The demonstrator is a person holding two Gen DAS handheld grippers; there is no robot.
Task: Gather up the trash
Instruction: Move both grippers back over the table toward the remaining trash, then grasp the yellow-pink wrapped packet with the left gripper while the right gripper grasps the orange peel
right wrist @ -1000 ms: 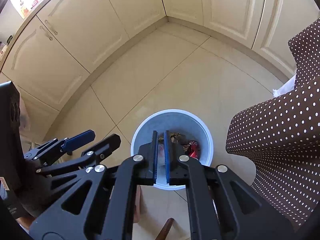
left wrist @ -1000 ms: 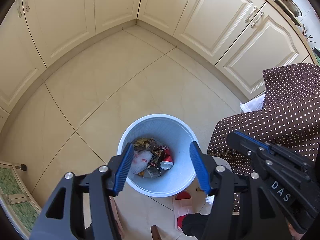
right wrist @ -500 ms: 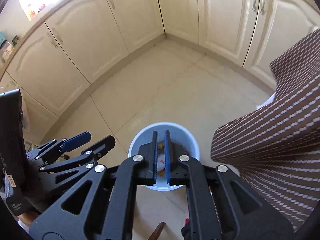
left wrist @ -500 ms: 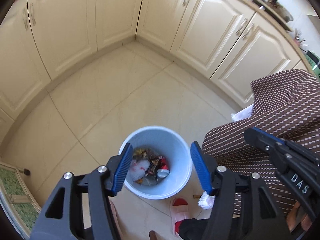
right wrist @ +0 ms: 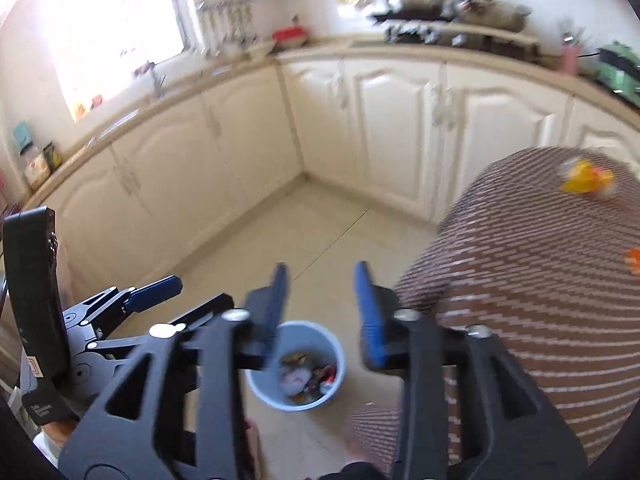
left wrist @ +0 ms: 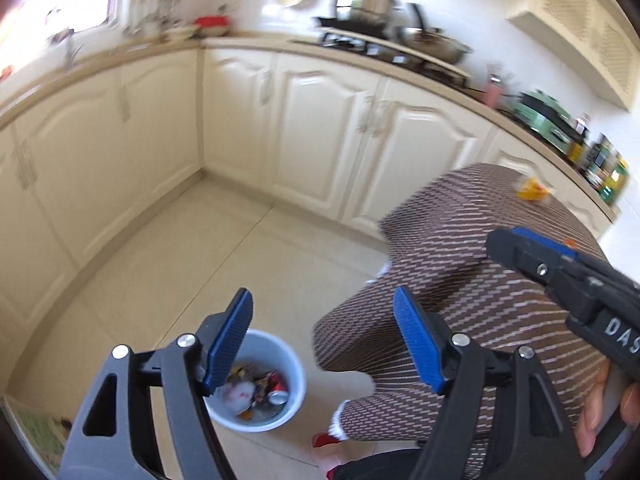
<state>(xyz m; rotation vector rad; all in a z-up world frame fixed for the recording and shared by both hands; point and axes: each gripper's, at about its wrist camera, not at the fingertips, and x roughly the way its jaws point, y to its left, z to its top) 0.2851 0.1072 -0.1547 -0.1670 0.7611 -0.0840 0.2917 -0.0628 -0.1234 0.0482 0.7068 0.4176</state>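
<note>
A pale blue bin (left wrist: 260, 384) (right wrist: 298, 364) stands on the floor tiles, holding wrappers, a can and a white scrap. My left gripper (left wrist: 324, 340) hangs high above it, jaws opening, nothing between them. My right gripper (right wrist: 320, 312) is beside it, blurred, its jaws opening and empty. On the brown dotted tablecloth (left wrist: 480, 280) (right wrist: 520, 280) lie a yellow crumpled wrapper (left wrist: 531, 190) (right wrist: 586, 178) and an orange scrap (right wrist: 634, 260). The right gripper's black body (left wrist: 560, 276) shows in the left wrist view with a hand (left wrist: 600, 408) on it.
Cream cabinets (left wrist: 320, 136) line two walls and meet in a corner. The counter (left wrist: 400, 60) carries pots, a stove and jars. A bright window (right wrist: 116, 28) sits at left. A red slipper (left wrist: 324, 440) lies beside the bin by the tablecloth's hem.
Both grippers rose and tilted upward, so the counter and tabletop came into view and the bin shrank. The right jaws went from shut to apart; the left jaws spread wider.
</note>
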